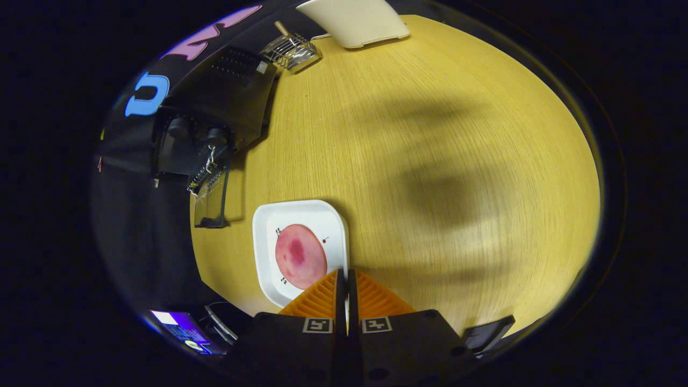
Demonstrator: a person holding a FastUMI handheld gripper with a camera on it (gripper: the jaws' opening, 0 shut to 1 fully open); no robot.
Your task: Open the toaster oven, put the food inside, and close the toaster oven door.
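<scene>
- A pale wooden table [430, 161] with fine grain filled the booth; soft shadows lay across it.
- The tongs [345, 275] stood nearly closed, pinching the rim of the one white square plate [269, 231].
- One round pink slice of food [300, 256] lay on that plate, just ahead of the fingers.
- One black toaster oven [226, 102] stood well beyond, door [212, 199] open.
- One wire rack [293, 51] lay farther off.

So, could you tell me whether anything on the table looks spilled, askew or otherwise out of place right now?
Nothing looks spilled or damaged. The toaster oven stands with its glass door hanging open, as the task needs. The round pink food sits flat on the white plate. The gripper has its fingers nearly together over the plate's edge, holding nothing.
</scene>
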